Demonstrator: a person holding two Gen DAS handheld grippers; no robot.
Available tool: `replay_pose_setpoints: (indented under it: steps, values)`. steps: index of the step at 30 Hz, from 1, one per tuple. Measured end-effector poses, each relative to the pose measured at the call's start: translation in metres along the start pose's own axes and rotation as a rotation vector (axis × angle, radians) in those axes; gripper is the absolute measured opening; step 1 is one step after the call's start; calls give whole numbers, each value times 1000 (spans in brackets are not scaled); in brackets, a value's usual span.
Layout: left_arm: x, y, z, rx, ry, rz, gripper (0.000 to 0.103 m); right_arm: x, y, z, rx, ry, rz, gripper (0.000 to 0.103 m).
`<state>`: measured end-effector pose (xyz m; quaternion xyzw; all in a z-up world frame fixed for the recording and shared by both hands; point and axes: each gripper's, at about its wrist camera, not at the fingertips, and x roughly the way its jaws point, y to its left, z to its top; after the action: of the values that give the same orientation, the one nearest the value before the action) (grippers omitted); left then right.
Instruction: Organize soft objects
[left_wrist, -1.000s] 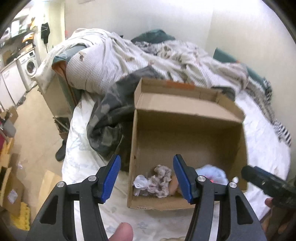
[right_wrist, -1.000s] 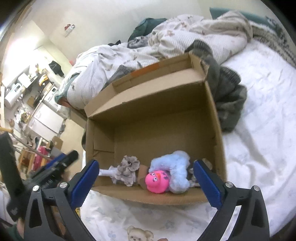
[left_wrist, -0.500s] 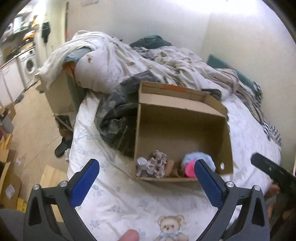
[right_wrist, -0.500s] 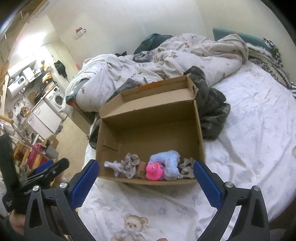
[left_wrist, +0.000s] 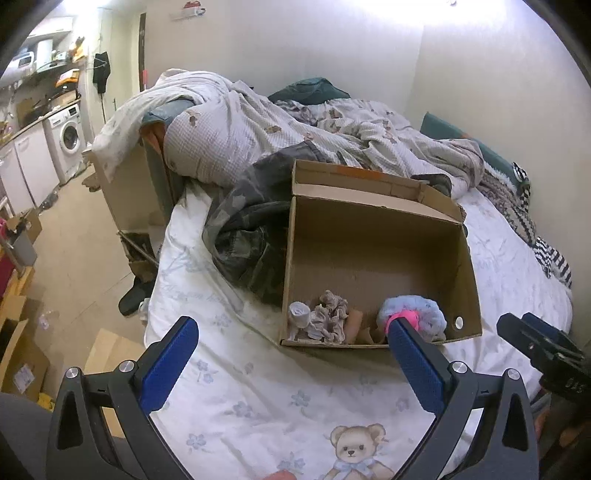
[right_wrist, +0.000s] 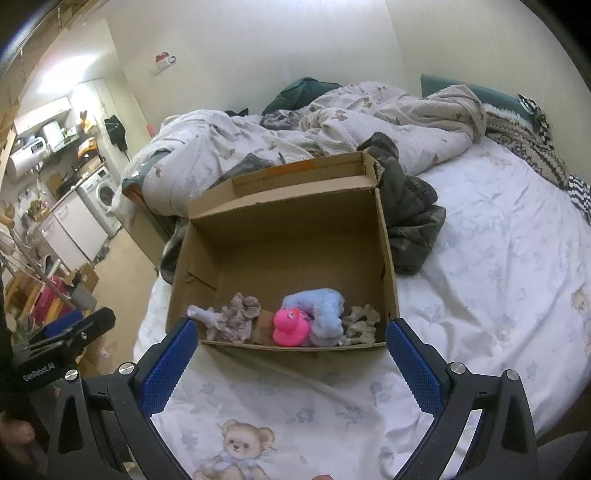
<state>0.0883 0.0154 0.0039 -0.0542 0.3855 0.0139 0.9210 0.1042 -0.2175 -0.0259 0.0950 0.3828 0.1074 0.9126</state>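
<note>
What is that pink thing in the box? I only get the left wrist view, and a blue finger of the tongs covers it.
Observer: The right wrist view shows it whole. It is a pink duck toy, lying against the blue plush in the cardboard box.
Visitor: Is anything hidden beyond the plush?
Observer: Yes, a beige crumpled cloth lies to its right, near the box's right wall.
Visitor: Are the other tongs holding something?
Observer: No. The right tongs are open, with nothing gripped, in front of the box above the bedsheet.
</note>
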Motion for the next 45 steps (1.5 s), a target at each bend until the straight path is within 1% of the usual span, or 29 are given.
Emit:
replay_pose_setpoints:
  steps: [2, 6, 12, 24, 45]
  values:
    - [1, -1, -1, 8, 3, 17, 102, 4, -1, 0, 2, 7, -10, 103]
    - [3, -2, -3, 26, 2, 29, 102, 8, -3, -2, 7, 16, -19, 103]
    - [4, -1, -3, 8, 8, 19, 102, 8, -1, -3, -9, 6, -30, 103]
    - [3, -7, -2, 52, -1, 15, 102, 7, 1, -4, -17, 7, -39, 103]
    - [7, -7, -3, 48, 8, 14, 102, 6, 1, -5, -17, 7, -41, 103]
